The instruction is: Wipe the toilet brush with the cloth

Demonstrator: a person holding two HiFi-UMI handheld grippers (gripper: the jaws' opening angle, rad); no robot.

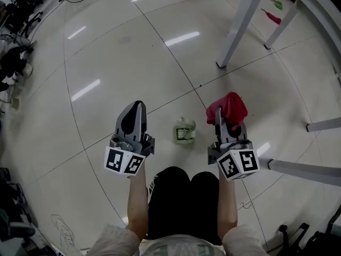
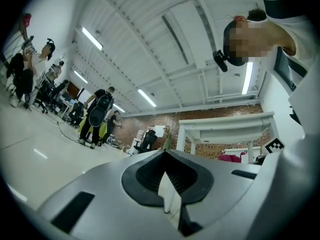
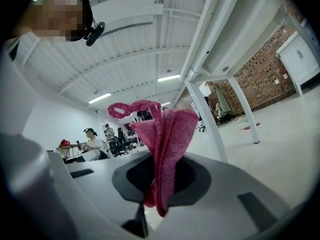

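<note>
Glossy pale floor tiles (image 1: 106,63) fill the scene under strip-light glare. Nearest, both forearms reach out over the person's dark-trousered knees (image 1: 170,191), carrying the left gripper (image 1: 136,113) and the right gripper (image 1: 228,129) side by side. Just past them, the toilet brush (image 1: 184,130), pale green and apparently seated in its holder, stands on the floor between the two, touching neither. White table legs (image 1: 240,25) rise farther off, and chairs and people sit at the room's edge. The likely trouble is that the brush is light and freestanding: a wipe pressed against it from one side, with nothing steadying it, would probably tip it or skid it across the slick tiles. The cloth (image 1: 230,106) is also pinched only at one bunched end, so a hard drag could pull it free. The left jaws are pressed together with nothing between their pads (image 2: 150,176). The right jaws are clamped on the red-pink cloth, which stands up in folds above them.
</note>
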